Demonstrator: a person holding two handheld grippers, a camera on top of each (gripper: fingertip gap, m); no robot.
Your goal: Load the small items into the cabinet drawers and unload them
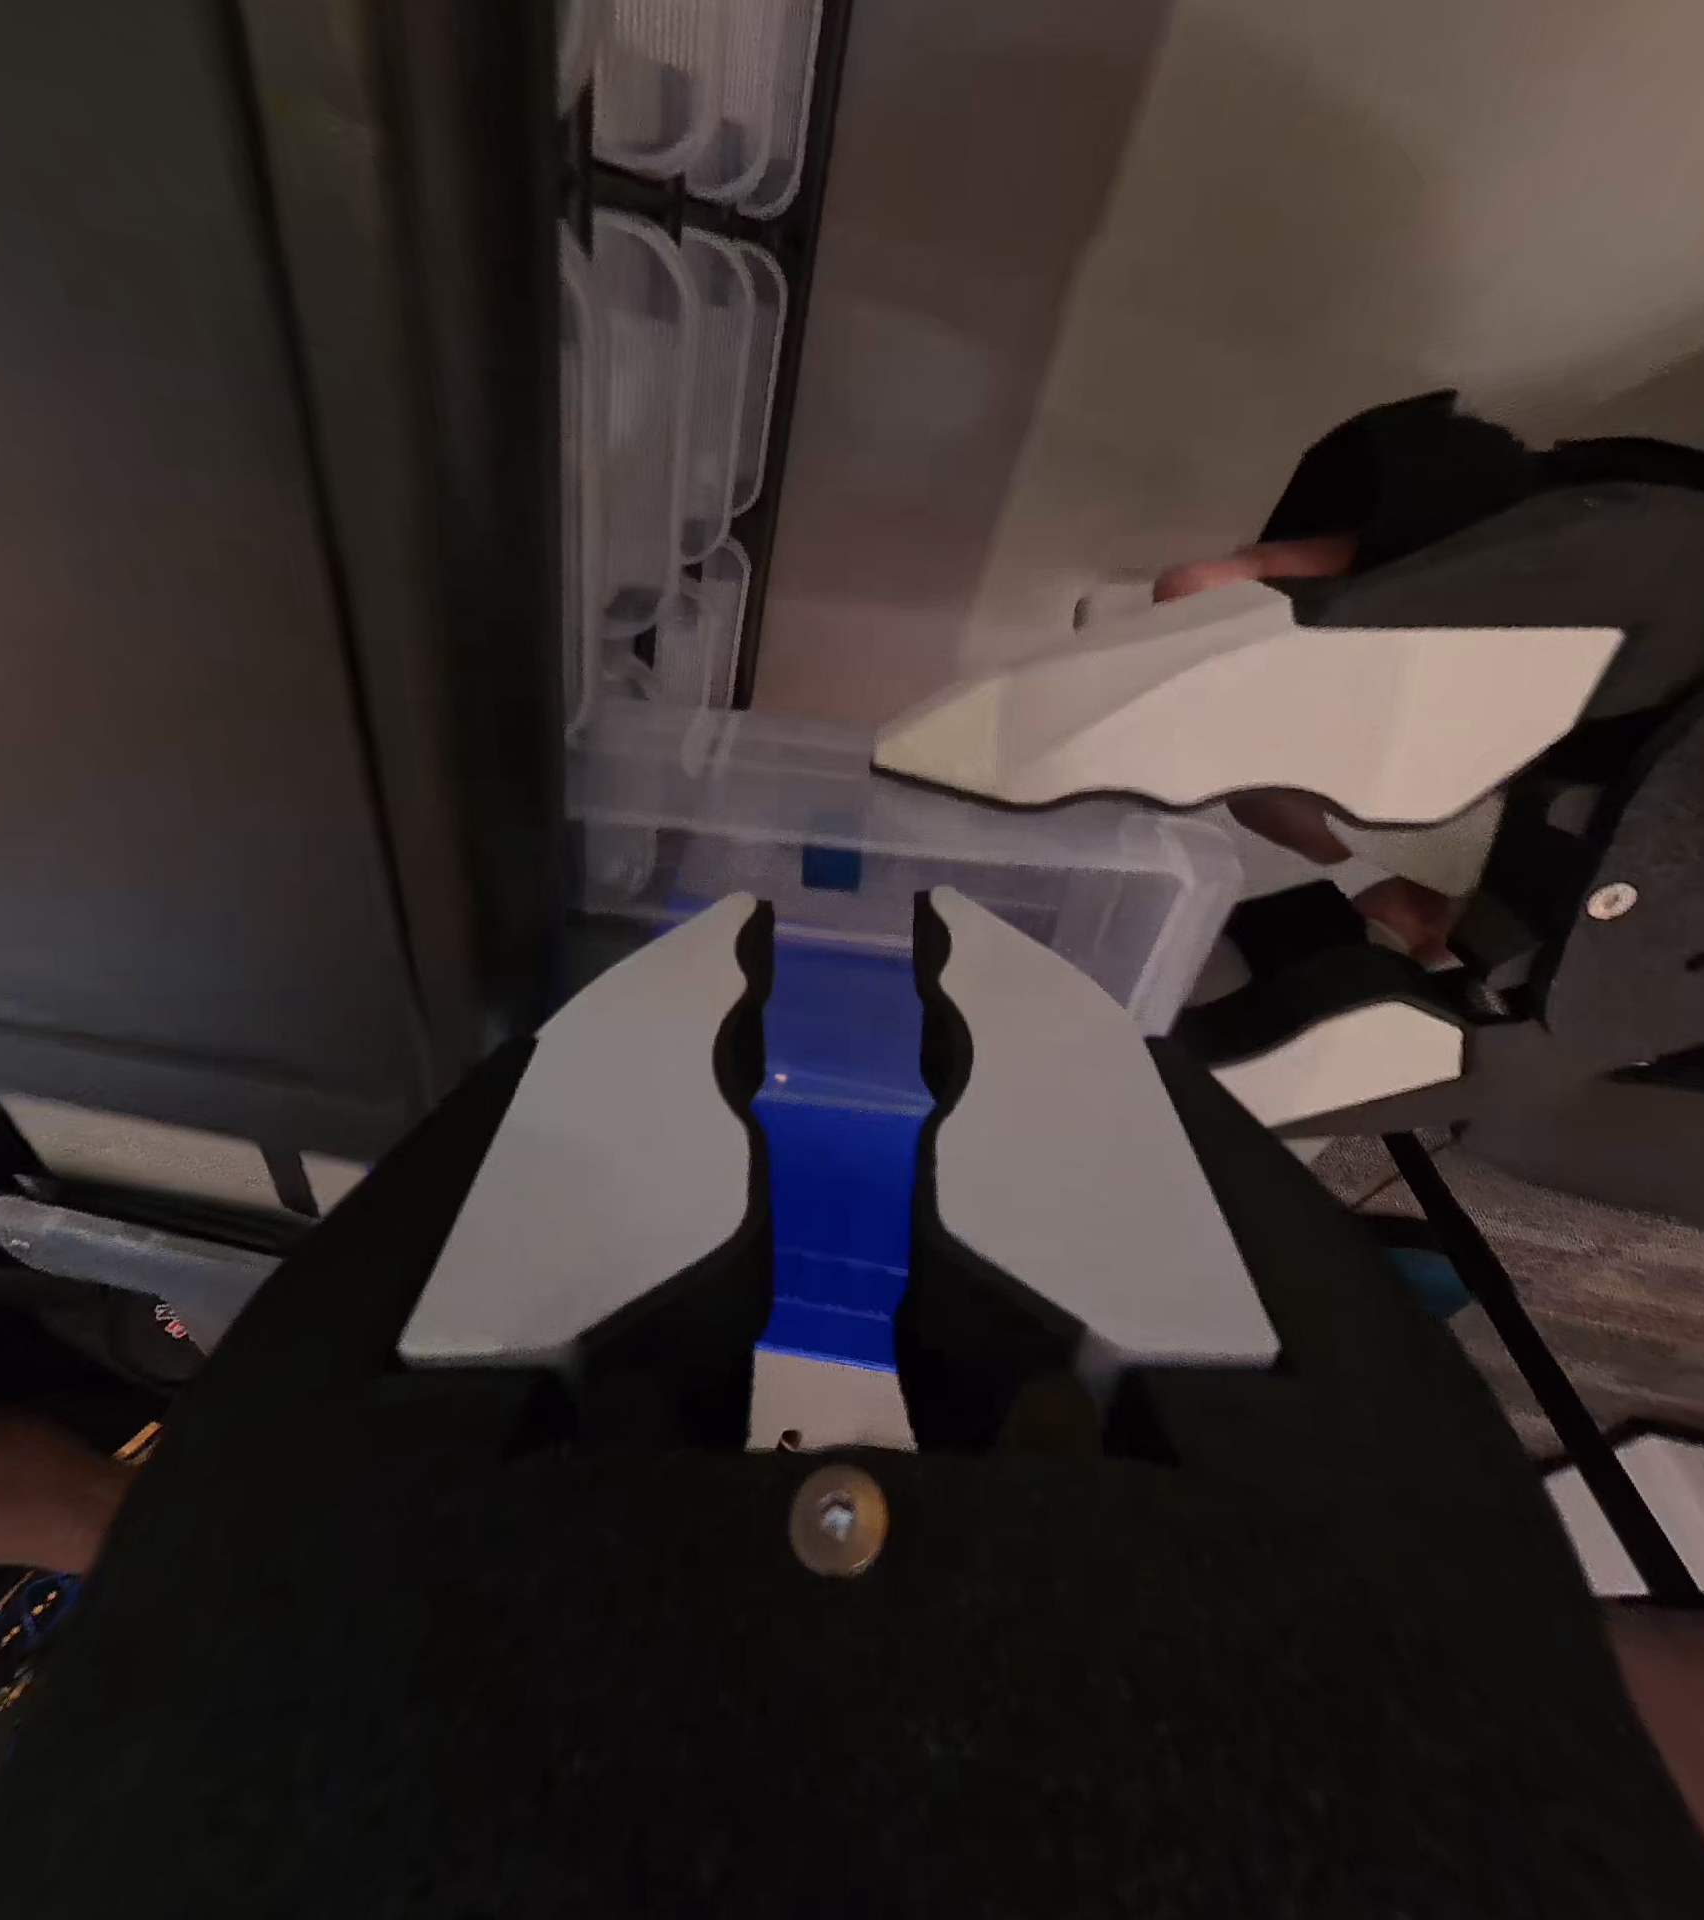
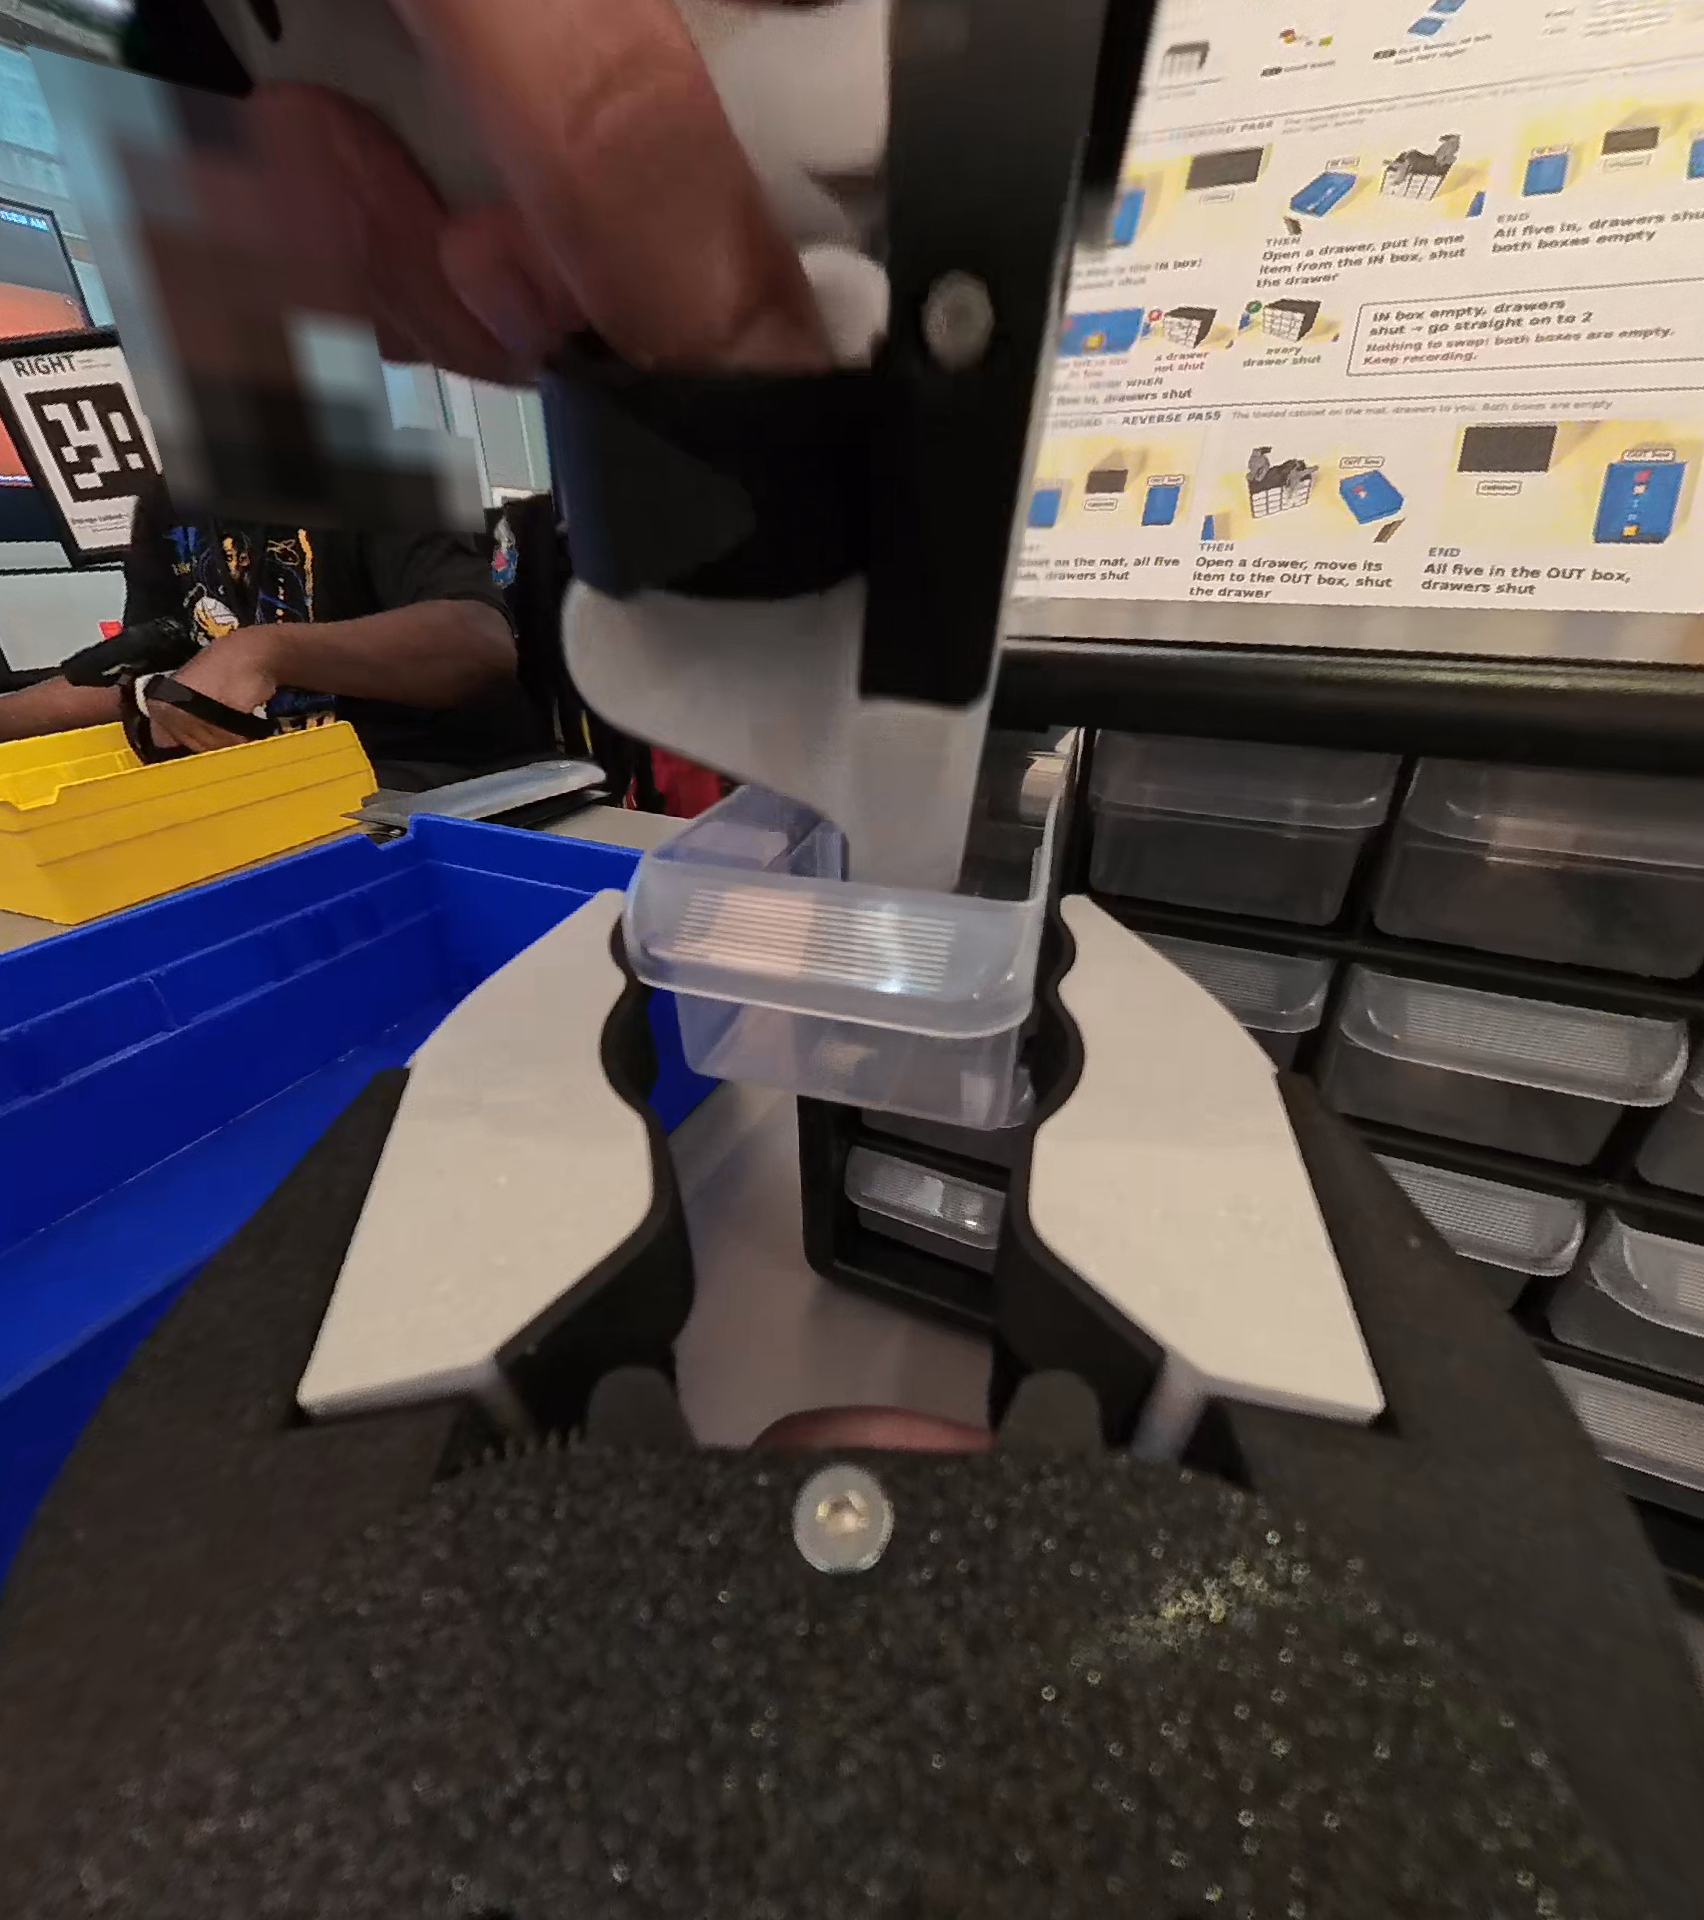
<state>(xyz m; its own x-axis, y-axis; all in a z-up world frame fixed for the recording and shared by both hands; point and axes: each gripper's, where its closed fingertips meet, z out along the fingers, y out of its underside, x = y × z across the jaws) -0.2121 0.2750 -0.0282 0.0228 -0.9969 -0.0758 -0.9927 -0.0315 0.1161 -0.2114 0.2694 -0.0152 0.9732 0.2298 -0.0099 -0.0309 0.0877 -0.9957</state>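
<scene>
1. My right gripper (image 2: 837,935) has matt, smooth grey finger plates at 12 o'clock on a rough, speckled black body.
2. The pulled-out drawer (image 2: 827,966) is clear, glossy plastic with a ribbed front.
3. At 9 o'clock the blue bin (image 2: 204,1039) is glossy moulded plastic; so is the yellow bin (image 2: 121,821).
4. At 1 o'clock the sheet (image 2: 1399,312) looks like printed paper.
5. The cabinet (image 2: 1399,696) frame is black plastic.

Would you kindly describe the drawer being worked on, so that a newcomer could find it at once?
Start at the black cabinet of small clear plastic drawers standing right of the big blue plastic bin. At its left edge, one clear drawer juts out between the right gripper's grey fingers. Unlike its neighbours, which sit flush in the frame, it alone is pulled out.
</scene>
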